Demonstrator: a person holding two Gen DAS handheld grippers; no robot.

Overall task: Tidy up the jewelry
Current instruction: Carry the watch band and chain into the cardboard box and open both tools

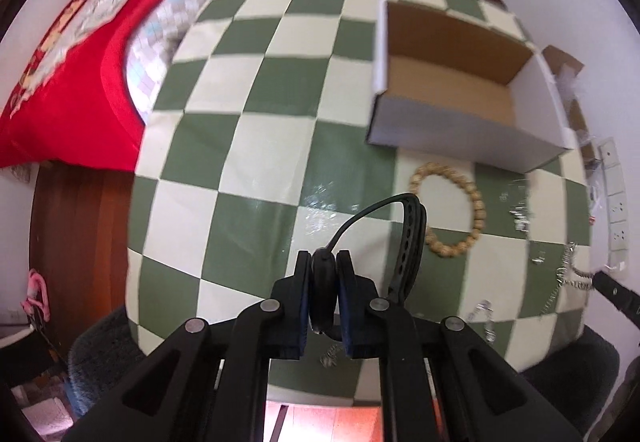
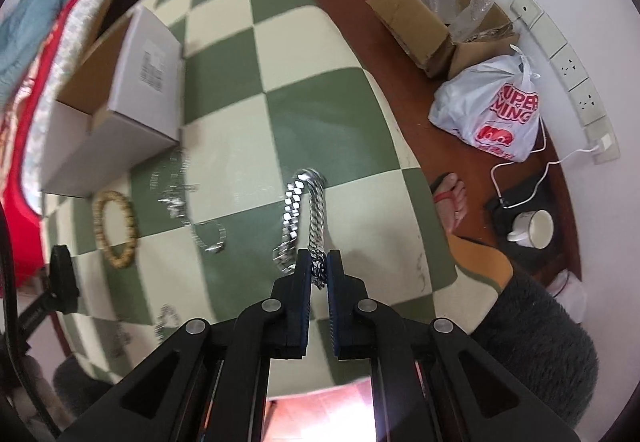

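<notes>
My left gripper (image 1: 324, 262) is shut on a black watch (image 1: 408, 242) with a perforated strap, held above the checkered table (image 1: 260, 146). My right gripper (image 2: 319, 260) is shut on a silver chain (image 2: 316, 206), whose loop hangs over the table. An open cardboard box (image 1: 460, 98) stands at the far right of the table; it also shows in the right wrist view (image 2: 120, 98). A wooden bead bracelet (image 1: 476, 202) lies just in front of the box; it also shows in the right wrist view (image 2: 114, 226). Several thin silver pieces (image 2: 180, 186) lie scattered beside it.
A bed with a red cover (image 1: 80, 90) lies left of the table. On the floor to the right are a cardboard box with bubble wrap (image 2: 432, 14), a white plastic bag (image 2: 496, 110), a mug (image 2: 534, 228) and a person's foot (image 2: 452, 198). Wall sockets (image 2: 568, 62) line the wall.
</notes>
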